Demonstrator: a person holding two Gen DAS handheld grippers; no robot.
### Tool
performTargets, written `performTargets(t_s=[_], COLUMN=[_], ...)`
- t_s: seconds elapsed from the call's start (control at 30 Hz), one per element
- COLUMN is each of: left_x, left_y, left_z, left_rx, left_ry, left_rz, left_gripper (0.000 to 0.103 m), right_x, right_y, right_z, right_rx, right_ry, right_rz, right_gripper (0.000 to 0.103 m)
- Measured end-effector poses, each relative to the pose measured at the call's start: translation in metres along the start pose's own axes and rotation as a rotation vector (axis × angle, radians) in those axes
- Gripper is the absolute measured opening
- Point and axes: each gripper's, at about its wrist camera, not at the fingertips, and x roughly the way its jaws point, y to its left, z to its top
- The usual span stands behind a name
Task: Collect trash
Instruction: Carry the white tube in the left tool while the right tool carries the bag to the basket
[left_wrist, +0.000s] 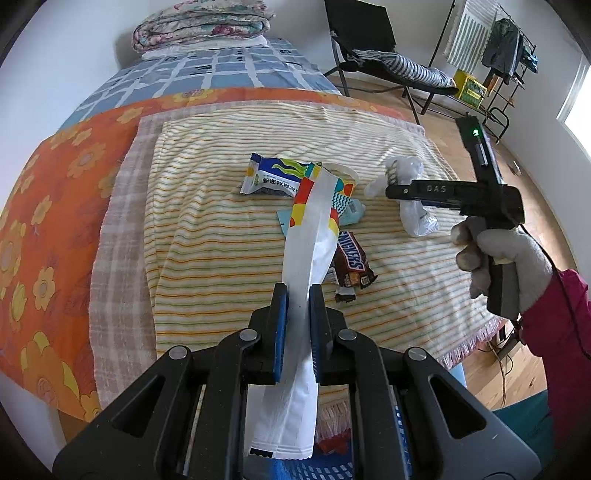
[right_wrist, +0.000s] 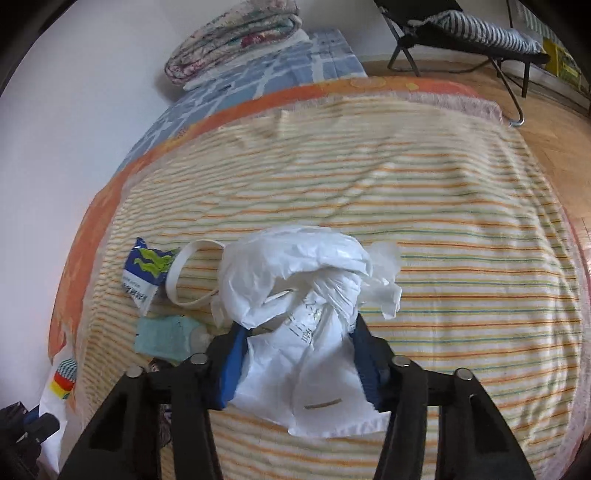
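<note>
My left gripper (left_wrist: 298, 295) is shut on a long white wrapper with a coloured printed end (left_wrist: 314, 229), held above the striped blanket (left_wrist: 207, 236). My right gripper (right_wrist: 299, 332) is shut on a crumpled white plastic bag (right_wrist: 295, 280); it shows in the left wrist view (left_wrist: 397, 192) above the blanket's right part. On the blanket lie a blue-and-white snack packet (left_wrist: 271, 179), a white ring (right_wrist: 184, 273), a pale teal packet (right_wrist: 166, 336) and a Snickers wrapper (left_wrist: 351, 264).
The blanket lies on a bed with an orange flowered cover (left_wrist: 55, 206) and a blue checked sheet (left_wrist: 207, 70). A folded quilt (left_wrist: 203, 26) sits at the far end. A folding chair (left_wrist: 373, 51) and a clothes rack (left_wrist: 495, 55) stand on the wooden floor at right.
</note>
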Motion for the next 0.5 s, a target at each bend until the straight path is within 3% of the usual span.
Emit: performTargets(t_s=[0.5], left_x=[-0.039], left_y=[-0.015], left_z=[-0.039], left_rx=[0.036], left_ry=[-0.027], left_rz=[-0.029], left_gripper=[0.01], right_x=[-0.101], right_y=[0.034], right_z=[-0.051], right_rx=[-0.098], right_ry=[-0.101], right_rz=[0.122], right_gripper=[0.052])
